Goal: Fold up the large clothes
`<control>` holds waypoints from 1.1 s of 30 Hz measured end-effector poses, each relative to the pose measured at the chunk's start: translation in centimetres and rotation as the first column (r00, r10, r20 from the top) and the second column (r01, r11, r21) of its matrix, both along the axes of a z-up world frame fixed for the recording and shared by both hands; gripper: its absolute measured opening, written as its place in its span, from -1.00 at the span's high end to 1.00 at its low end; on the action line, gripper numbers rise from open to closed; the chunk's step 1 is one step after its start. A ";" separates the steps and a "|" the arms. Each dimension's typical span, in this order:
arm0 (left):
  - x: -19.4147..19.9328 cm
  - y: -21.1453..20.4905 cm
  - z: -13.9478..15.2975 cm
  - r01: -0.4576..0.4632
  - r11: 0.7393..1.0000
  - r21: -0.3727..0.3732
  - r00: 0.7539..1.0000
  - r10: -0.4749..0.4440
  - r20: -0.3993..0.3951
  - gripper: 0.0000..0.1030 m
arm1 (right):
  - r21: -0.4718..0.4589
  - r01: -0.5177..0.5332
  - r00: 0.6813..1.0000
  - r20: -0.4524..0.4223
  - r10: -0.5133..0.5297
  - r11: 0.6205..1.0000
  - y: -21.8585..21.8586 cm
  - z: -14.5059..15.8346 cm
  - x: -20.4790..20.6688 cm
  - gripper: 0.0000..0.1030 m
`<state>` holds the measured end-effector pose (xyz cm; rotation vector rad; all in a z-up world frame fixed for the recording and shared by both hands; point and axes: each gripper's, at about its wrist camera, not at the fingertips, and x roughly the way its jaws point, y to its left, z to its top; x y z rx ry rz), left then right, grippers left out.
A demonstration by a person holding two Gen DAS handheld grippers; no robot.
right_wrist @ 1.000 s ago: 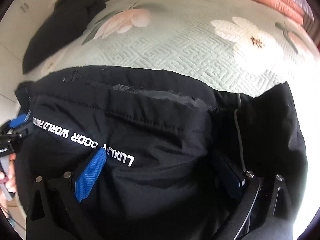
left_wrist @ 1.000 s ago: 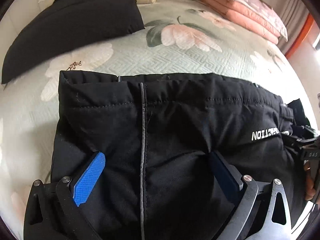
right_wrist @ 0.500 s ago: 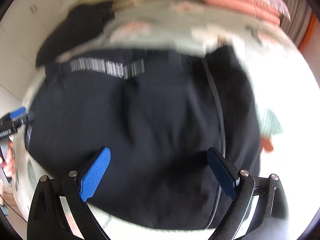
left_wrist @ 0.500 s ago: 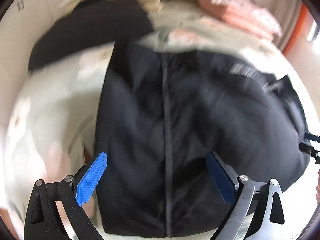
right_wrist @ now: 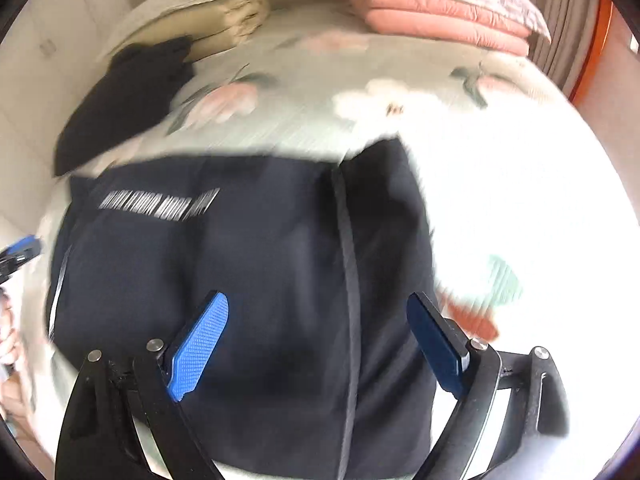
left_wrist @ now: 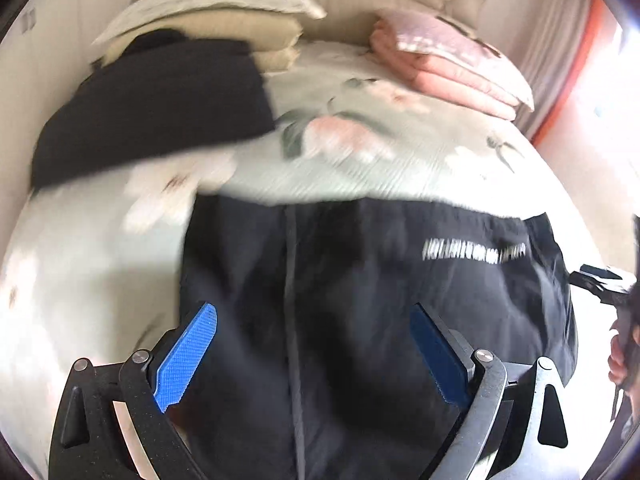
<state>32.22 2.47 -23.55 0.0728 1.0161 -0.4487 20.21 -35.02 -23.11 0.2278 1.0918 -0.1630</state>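
Both my wrist views are smeared by motion. The white lettering (left_wrist: 474,250) on the black garment (left_wrist: 360,300), ahead and right of the left gripper (left_wrist: 312,354), I cannot read. The garment's near edge is cut off below the right gripper (right_wrist: 318,340), whose jaws are closing on nothing. A hand (left_wrist: 620,360) is cropped at the frame's right.

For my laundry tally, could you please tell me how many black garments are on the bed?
2: a folded black jacket with white lettering lies near, below both grippers; another black garment lies far left by the beige pillows. More may be hidden.
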 end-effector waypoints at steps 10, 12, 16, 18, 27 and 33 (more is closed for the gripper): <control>7.4 -0.8 -9.2 -0.066 0.998 0.022 0.989 0.068 -0.129 -0.92 | 0.129 0.165 0.977 -0.160 -0.144 0.978 -6.8 -10.8 6.7 -0.94; 7.4 -0.4 -9.8 -0.070 0.998 0.005 0.989 0.070 -0.128 -0.92 | 0.098 0.142 0.983 -0.132 -0.128 0.985 -6.2 -10.7 6.4 -0.96; 7.4 0.4 -9.9 -0.084 0.996 0.010 0.988 0.084 -0.127 -0.92 | 0.090 0.136 0.985 -0.123 -0.124 0.987 -6.4 -10.7 6.3 -0.97; 7.5 0.9 -9.7 -0.086 0.995 0.041 0.987 0.091 -0.131 -0.92 | 0.094 0.135 0.985 -0.123 -0.123 0.986 -6.7 -10.3 5.8 -0.97; 1.0 7.4 -2.9 0.009 1.000 -0.010 0.990 -0.010 -0.144 -0.90 | 0.174 0.001 1.000 -0.010 0.001 0.985 -5.6 -2.3 -3.9 -0.96; 0.0 9.7 -6.0 -0.025 1.000 0.019 0.971 0.029 -0.236 -0.89 | 0.151 0.017 0.995 -0.101 -0.002 0.988 -4.9 -4.3 -6.3 -0.97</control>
